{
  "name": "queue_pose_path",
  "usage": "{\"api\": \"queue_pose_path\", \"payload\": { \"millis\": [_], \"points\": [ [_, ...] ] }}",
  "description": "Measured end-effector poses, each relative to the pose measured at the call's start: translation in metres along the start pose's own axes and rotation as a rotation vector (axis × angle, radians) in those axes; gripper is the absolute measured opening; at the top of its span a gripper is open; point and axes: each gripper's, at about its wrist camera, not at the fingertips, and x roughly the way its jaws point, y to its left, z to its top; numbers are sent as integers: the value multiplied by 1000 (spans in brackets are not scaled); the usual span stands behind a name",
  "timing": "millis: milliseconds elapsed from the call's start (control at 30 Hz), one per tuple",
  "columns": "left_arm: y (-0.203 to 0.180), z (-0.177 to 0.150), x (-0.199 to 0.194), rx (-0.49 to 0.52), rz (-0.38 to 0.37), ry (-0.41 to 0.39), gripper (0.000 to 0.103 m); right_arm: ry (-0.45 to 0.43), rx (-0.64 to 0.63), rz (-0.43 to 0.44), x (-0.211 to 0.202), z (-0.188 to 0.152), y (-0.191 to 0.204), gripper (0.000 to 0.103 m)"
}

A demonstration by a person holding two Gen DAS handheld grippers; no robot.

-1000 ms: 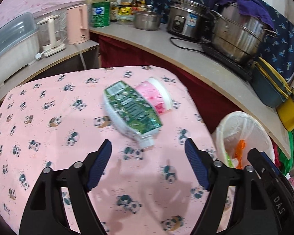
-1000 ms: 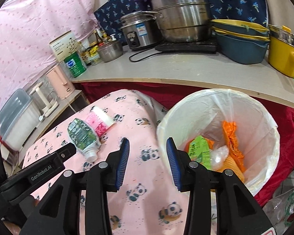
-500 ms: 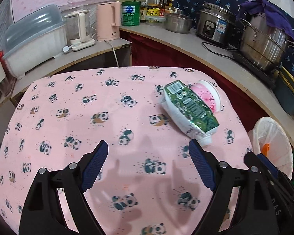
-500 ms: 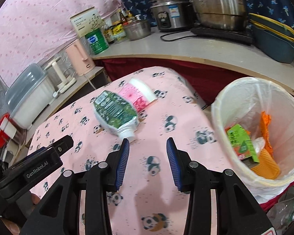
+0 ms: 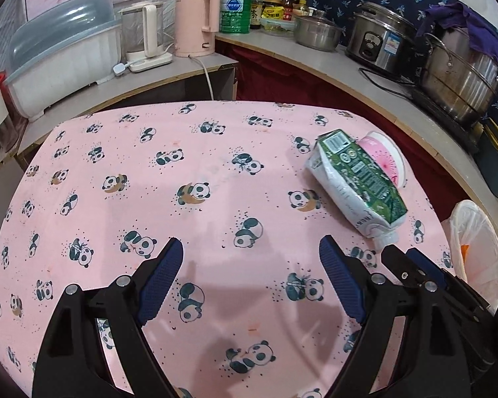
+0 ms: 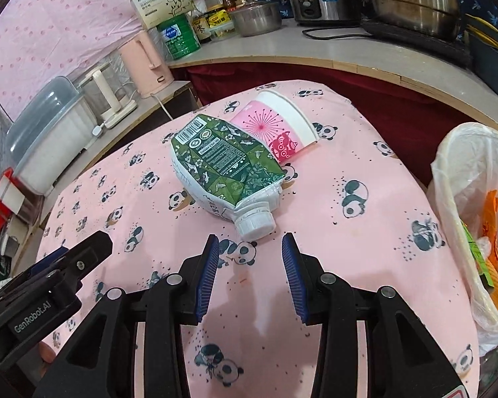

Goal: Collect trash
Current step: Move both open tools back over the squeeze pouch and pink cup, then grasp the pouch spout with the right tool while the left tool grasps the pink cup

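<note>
Carton lying cap-first toward my right gripper, near the table's right edge.

I am looking along the right gripper (image 6: pixel 250 267), whose jaws are standing partly open and holding nothing, and the white cap of the crushed green carton (image 6: pixel 224 169) is sitting just beyond its fingertips, a little left of the gap's centre. Its long axis is running away from me toward the far edge, where the pink paper cup (image 6: pixel 277 126) is touching its far side. My left gripper (image 5: pixel 250 277) is gaping wide, also empty, over bare table (image 5: pixel 215 179) with the carton well off to its right. I am judging the right one nearer; the lined bin (image 6: pixel 455 162) is waiting beyond the right edge.
</note>
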Motion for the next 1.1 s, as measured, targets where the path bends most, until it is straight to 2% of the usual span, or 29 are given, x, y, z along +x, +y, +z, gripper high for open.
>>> {"api": "queue_pose_path", "payload": {
  "millis": [600, 767, 800, 833, 867, 1100],
  "points": [
    [4, 5, 21, -10, -11, 22, 80, 3, 11, -11, 31, 16, 2, 39],
    [1, 7, 23, -3, -8, 22, 80, 4, 13, -5, 35, 18, 1, 44],
    [1, 7, 23, -6, -9, 23, 80, 7, 8, -6, 37, 18, 2, 43],
    [1, 7, 23, -8, -11, 23, 80, 6, 1, -5, 37, 17, 2, 34],
    [1, 8, 23, -8, -11, 23, 80, 10, -3, 0, 38, 17, 3, 32],
    [-5, 8, 20, -7, -16, 22, 80, -32, 16, 31, 19, 16, -2, 27]
  ]
}}
